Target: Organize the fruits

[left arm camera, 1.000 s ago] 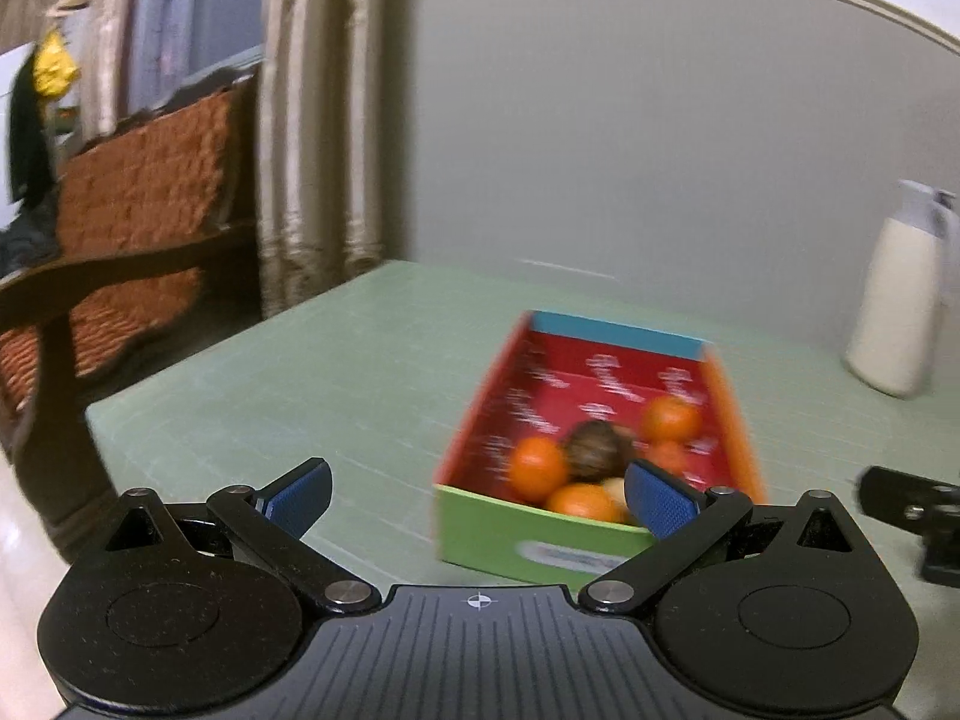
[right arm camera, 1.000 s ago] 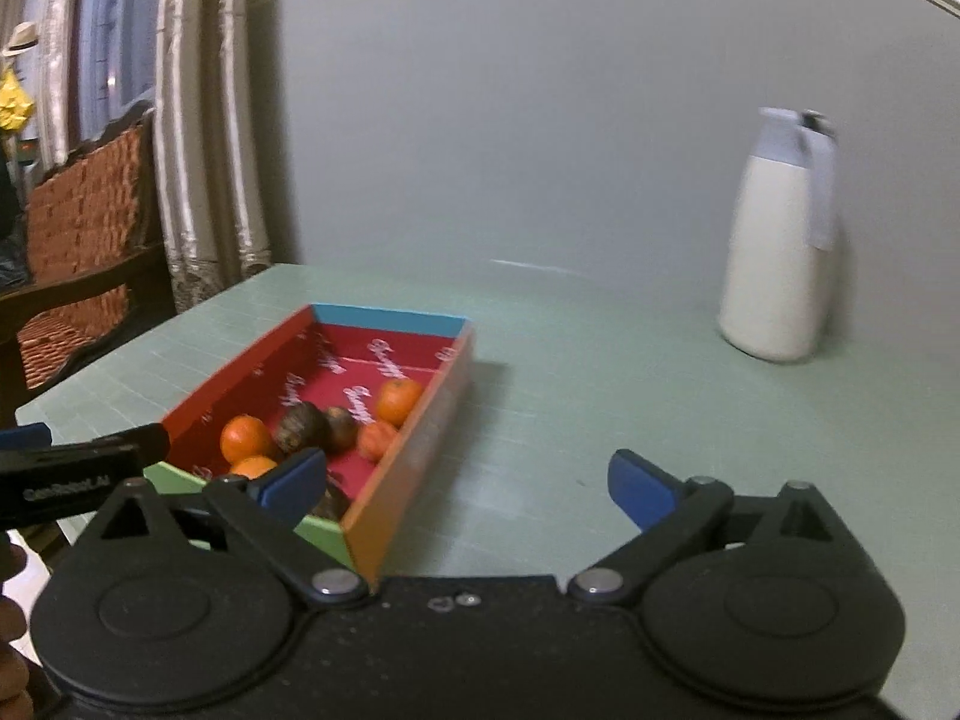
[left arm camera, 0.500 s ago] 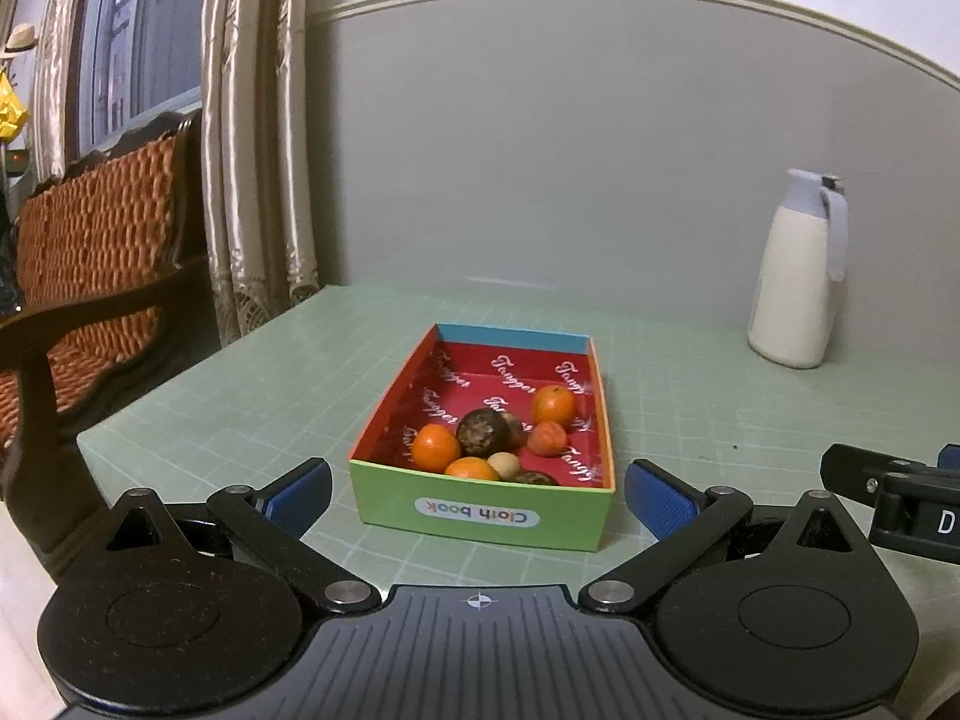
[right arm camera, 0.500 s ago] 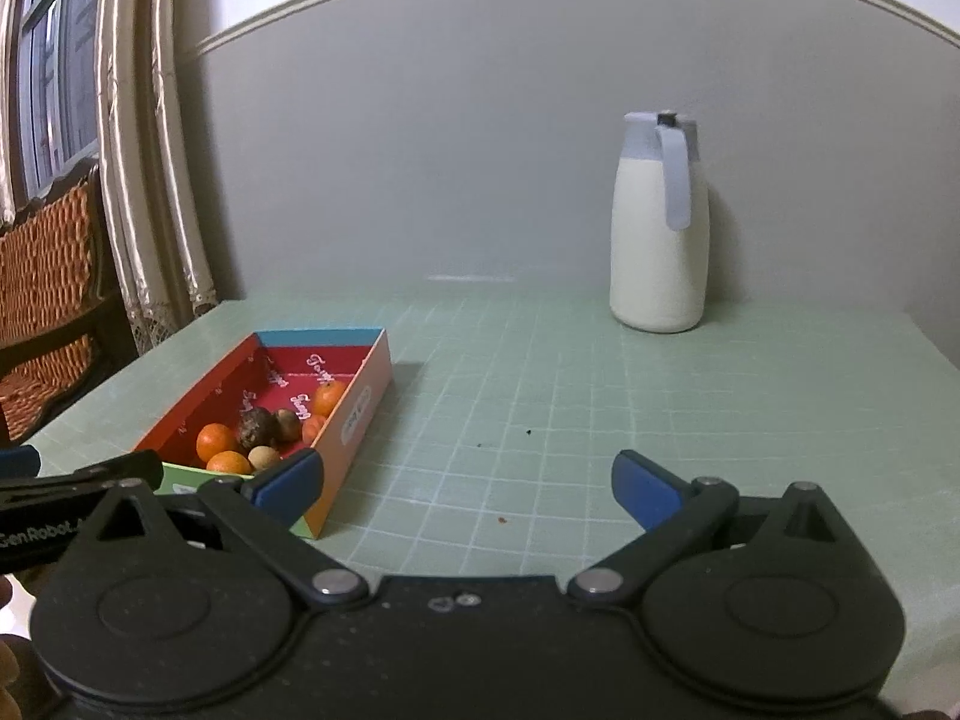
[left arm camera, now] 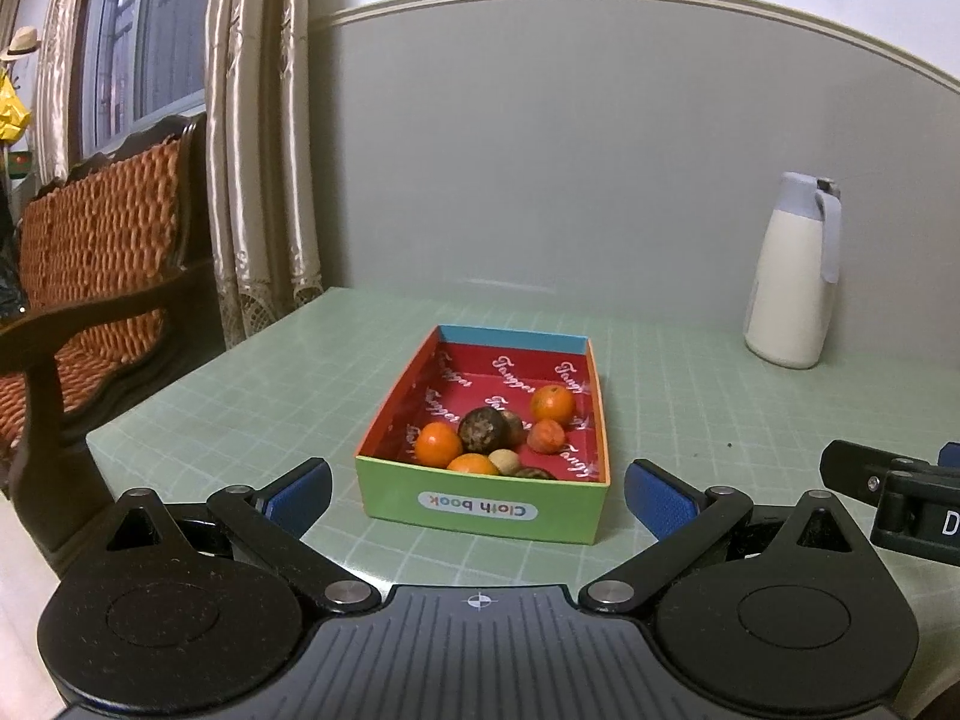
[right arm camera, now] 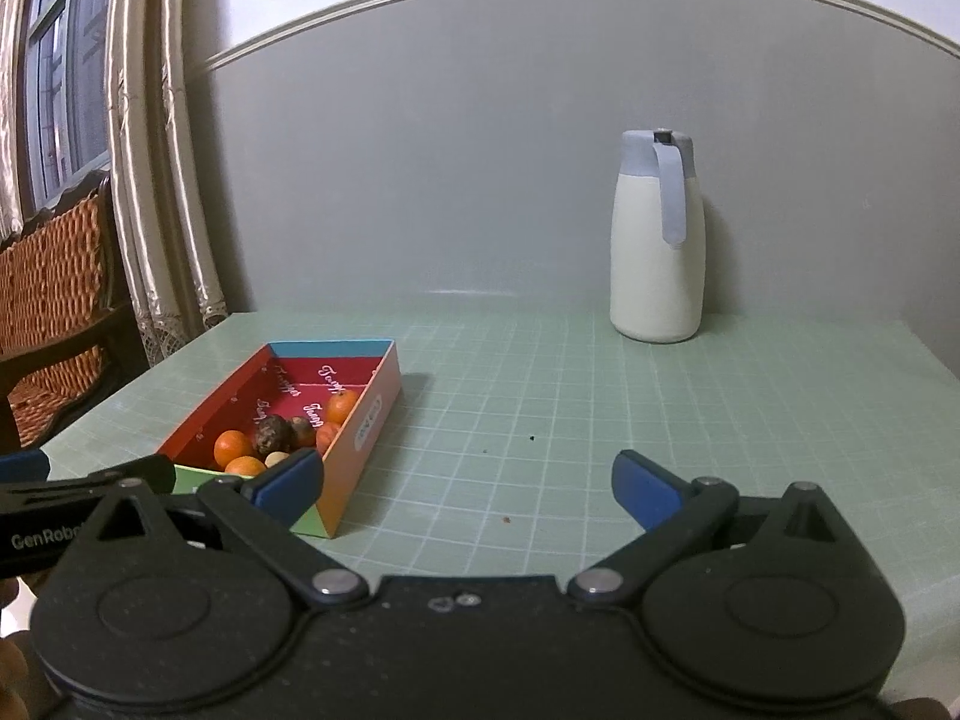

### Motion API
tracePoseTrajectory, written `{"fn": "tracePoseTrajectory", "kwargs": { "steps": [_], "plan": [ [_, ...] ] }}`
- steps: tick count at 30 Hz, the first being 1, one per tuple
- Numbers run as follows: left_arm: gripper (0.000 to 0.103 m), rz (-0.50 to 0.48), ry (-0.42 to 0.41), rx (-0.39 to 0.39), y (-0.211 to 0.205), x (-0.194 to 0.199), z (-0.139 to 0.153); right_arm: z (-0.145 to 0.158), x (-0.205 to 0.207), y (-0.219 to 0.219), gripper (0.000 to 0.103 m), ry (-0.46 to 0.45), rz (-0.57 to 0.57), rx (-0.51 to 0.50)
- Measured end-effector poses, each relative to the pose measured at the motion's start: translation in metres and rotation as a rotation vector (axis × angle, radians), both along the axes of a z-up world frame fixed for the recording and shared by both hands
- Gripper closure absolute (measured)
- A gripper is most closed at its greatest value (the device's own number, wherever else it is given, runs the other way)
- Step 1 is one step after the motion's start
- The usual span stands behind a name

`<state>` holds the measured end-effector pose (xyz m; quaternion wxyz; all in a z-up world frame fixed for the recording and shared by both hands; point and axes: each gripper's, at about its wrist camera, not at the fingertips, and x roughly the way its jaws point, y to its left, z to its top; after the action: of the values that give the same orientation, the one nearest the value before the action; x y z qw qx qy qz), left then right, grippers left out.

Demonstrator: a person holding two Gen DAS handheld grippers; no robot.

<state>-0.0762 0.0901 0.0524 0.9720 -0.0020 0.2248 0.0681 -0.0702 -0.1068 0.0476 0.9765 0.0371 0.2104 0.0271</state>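
A green gridded table (left arm camera: 288, 396) fills the room's corner, with a wicker bench (left arm camera: 90, 276) and curtains (left arm camera: 258, 150) off to its left. A white jug (right arm camera: 657, 252) stands at the back by the wall, well apart from everything else. Near the left front edge sits one shallow box (left arm camera: 480, 504), green-fronted and red inside.

Only the left wrist view looks straight into the box and shows its "Cloth book" label; the right wrist view catches it from the side, partly behind a blue finger, and instead shows the wide bare stretch of table to the right.

Counted from the left view, the box holds three oranges (left arm camera: 553, 405), one smaller reddish fruit (left arm camera: 546, 436), two dark brown fruits (left arm camera: 481, 429), one pale nut-like piece (left arm camera: 503, 461), and one dark item at the front wall, too hidden to name.

The left gripper (left arm camera: 477, 492) is spread wide with nothing between its fingers, the box framed between them. The right gripper (right arm camera: 468, 483) gapes just as wide, holding nothing, above bare table.
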Motion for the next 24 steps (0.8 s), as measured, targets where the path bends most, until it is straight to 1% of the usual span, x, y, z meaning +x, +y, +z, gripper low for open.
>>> {"fn": "tracePoseTrajectory", "kwargs": {
  "steps": [24],
  "plan": [
    [0.000, -0.020, -0.005, 0.008, 0.0008, 0.0013, 0.0009, -0.0011, 0.0013, 0.0087, 0.000, 0.002, 0.036, -0.001]
  ]
}}
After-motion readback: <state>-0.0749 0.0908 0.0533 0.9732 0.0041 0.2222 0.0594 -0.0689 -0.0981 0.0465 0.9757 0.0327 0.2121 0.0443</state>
